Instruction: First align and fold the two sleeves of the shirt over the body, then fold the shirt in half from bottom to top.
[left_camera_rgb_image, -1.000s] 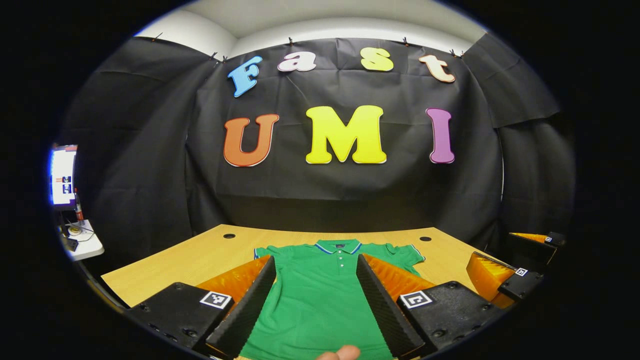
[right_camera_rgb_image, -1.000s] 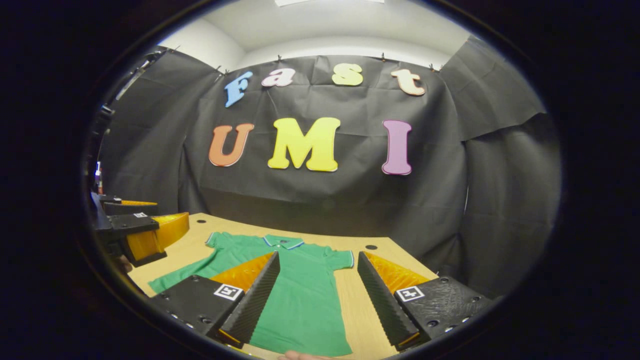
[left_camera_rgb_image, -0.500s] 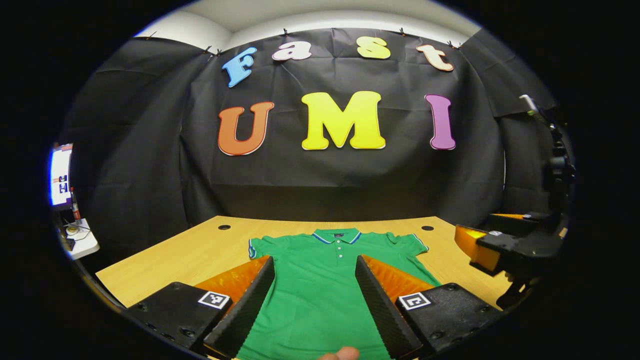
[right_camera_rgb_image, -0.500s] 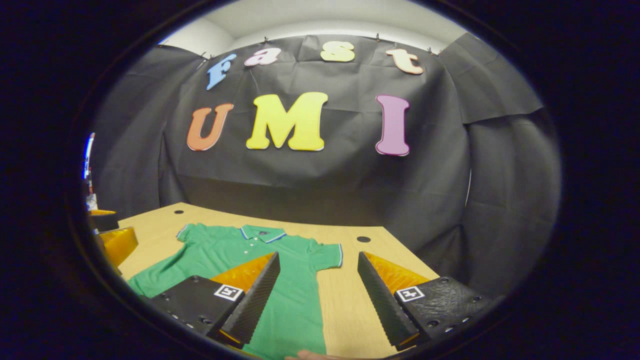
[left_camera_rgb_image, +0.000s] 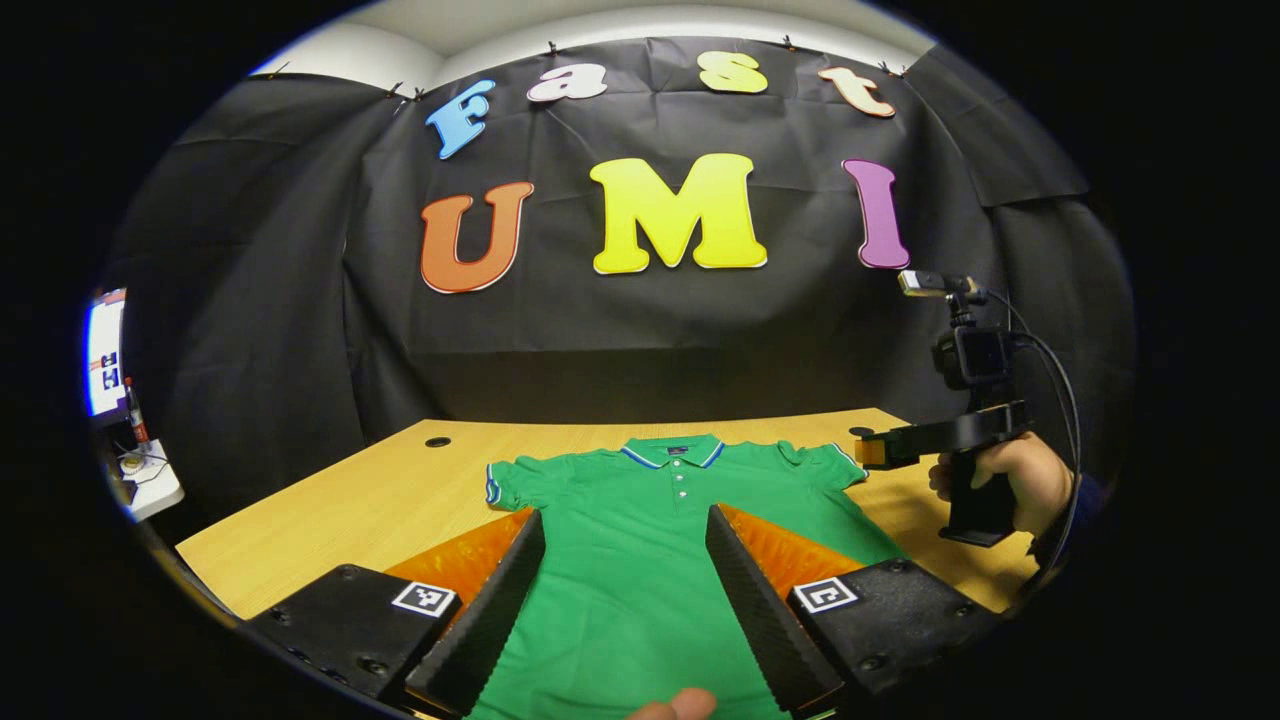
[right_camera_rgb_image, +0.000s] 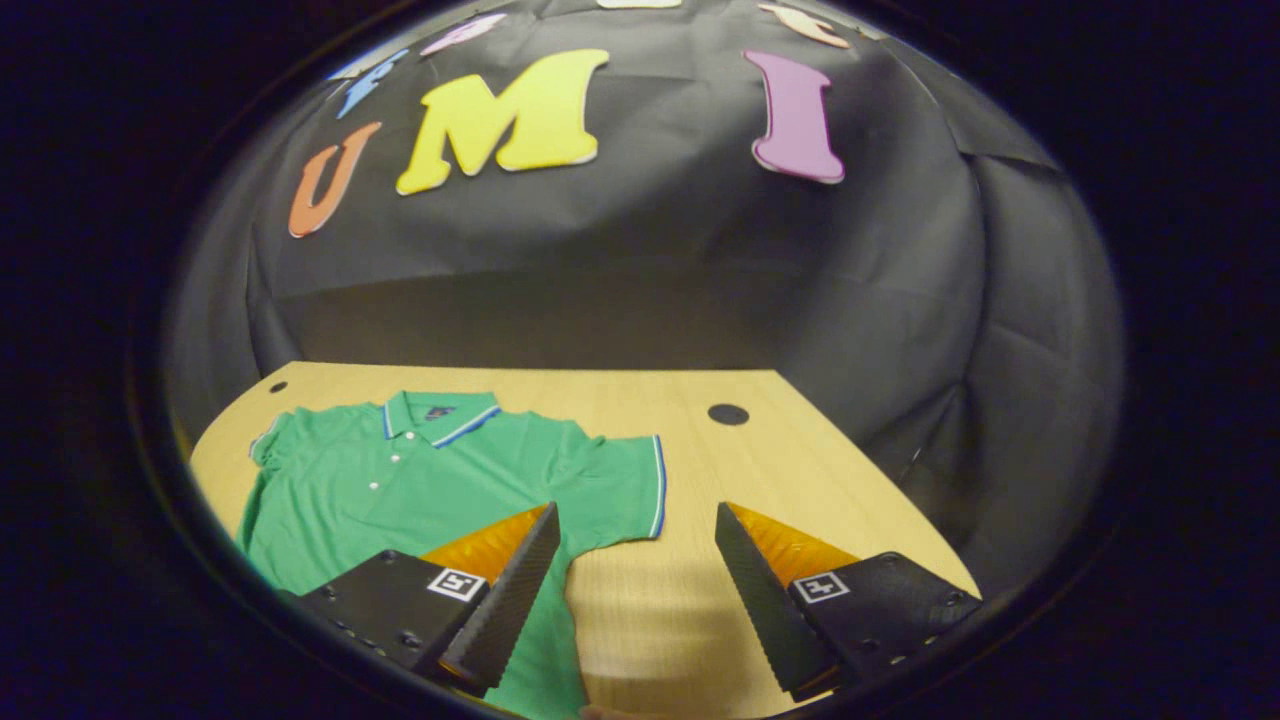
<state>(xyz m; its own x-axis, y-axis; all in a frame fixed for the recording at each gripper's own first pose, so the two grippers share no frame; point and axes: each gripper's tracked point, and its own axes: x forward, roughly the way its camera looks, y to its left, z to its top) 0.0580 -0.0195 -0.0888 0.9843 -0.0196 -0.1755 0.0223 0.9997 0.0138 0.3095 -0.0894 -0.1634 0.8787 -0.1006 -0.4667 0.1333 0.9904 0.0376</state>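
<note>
1. Shirt (left_camera_rgb_image: 640, 560): a green short-sleeved polo of fine knit, spread flat and face up on the counter (left_camera_rgb_image: 330, 510), both sleeves out to the sides and unfolded.
2. Its collar (left_camera_rgb_image: 672, 452) is edged with a blue and white stripe, and the same stripe trims the cuff of each sleeve; small pale buttons run down the placket below the collar.
3. In the right gripper view the shirt (right_camera_rgb_image: 420, 480) lies to the left, and its nearer sleeve (right_camera_rgb_image: 620, 485) ends in a straight striped cuff.
4. The counter is pale wood grain with a curved far edge; a round dark cable hole (right_camera_rgb_image: 728, 413) sits beyond the shirt's sleeve, and another hole (left_camera_rgb_image: 437, 441) lies beyond the opposite shoulder.
5. The left tool (left_camera_rgb_image: 625, 600) hangs above the lower body of the shirt, its ridged, wedge-shaped fingers spread wide apart with nothing between them but the fabric below; a fingertip (left_camera_rgb_image: 680, 705) shows at the bottom edge.
6. The right tool (right_camera_rgb_image: 635, 590) has its fingers equally wide apart, one over the shirt's side under the sleeve, the other over bare counter, clamping nothing.
7. In the left gripper view the right tool (left_camera_rgb_image: 868, 450) is seen side-on just off the shirt's sleeve, held level by a hand (left_camera_rgb_image: 1010, 480) wrapped round its upright grip, with a small camera and cable mounted on top.
8. Beyond the counter hangs creased black cloth.
</note>
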